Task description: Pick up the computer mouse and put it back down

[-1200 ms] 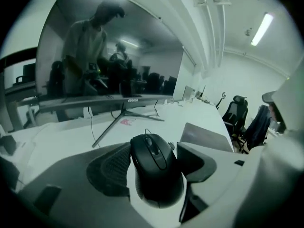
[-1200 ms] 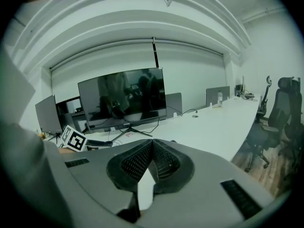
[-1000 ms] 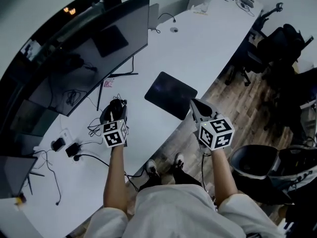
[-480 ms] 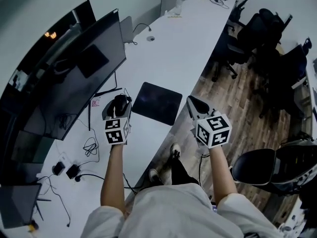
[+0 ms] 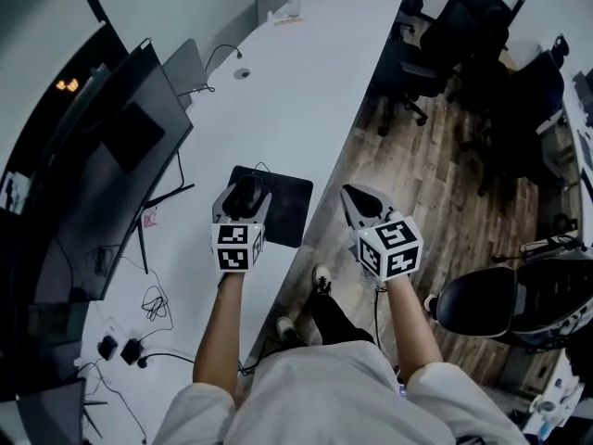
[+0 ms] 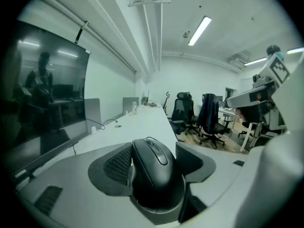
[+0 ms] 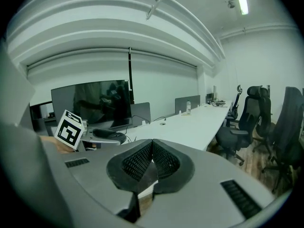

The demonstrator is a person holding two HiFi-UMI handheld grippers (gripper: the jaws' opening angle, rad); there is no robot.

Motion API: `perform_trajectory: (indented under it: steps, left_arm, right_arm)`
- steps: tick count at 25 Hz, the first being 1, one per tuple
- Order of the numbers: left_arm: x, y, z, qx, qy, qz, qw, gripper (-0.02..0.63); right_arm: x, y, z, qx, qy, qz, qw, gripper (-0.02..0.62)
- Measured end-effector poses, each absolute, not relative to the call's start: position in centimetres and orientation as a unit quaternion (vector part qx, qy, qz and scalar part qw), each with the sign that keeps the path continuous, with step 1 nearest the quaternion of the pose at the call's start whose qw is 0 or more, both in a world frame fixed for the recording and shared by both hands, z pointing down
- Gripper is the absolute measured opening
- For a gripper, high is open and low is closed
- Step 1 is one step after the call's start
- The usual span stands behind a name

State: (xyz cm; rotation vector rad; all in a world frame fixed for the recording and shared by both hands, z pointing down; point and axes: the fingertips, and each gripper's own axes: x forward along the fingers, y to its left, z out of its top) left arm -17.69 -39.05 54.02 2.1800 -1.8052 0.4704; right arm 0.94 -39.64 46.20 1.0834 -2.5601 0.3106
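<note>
Two grippers here, and only one is busy. The left gripper (image 5: 245, 202) has its jaws spread wide and clamped on the sides of the computer mouse (image 6: 153, 170), buttons up and roughly level. I reckon that's so it can go straight back down flat. The right gripper (image 5: 352, 196) is pinched shut on nothing and sits out past the desk's (image 5: 306, 91) front edge over the floor, probably just to stay clear.

The mouse is over the left part of the black mouse pad (image 5: 285, 209), near that front edge. It looks lifted rather than resting, but the head view is too steep to be sure. A second ago it was further left along the desk, over the cables by the monitor (image 5: 102, 156).
</note>
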Motion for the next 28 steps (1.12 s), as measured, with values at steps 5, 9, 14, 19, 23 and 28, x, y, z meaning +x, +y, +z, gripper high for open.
perform_trajectory:
  steps: [5, 9, 14, 19, 23, 28]
  left_arm:
    - [-14.7, -41.1, 57.1, 0.771, -0.592, 0.187, 0.144, 0.299]
    - [-15.8, -42.0, 59.6, 0.758, -0.598, 0.210, 0.154, 0.292]
    - [-18.8, -42.6, 62.8, 0.731, -0.614, 0.241, 0.175, 0.285]
    - [-20.8, -43.3, 66.3, 0.721, -0.608, 0.275, 0.188, 0.285]
    - [-21.8, -44.1, 68.7, 0.709, -0.606, 0.300, 0.202, 0.285]
    - [-22.3, -44.8, 70.7, 0.702, -0.605, 0.306, 0.218, 0.287]
  right_arm:
    - [2.6, -41.2, 48.7, 0.392, -0.892, 0.133, 0.182, 0.014]
    - [2.9, -42.4, 50.3, 0.393, -0.888, 0.149, 0.187, 0.014]
    - [1.9, -43.4, 52.8, 0.387, -0.884, 0.168, 0.200, 0.015]
    - [0.1, -44.3, 55.0, 0.376, -0.884, 0.186, 0.208, 0.014]
    - [-0.2, -45.2, 56.3, 0.368, -0.883, 0.194, 0.218, 0.015]
    - [-0.2, -46.3, 57.8, 0.368, -0.878, 0.206, 0.225, 0.014]
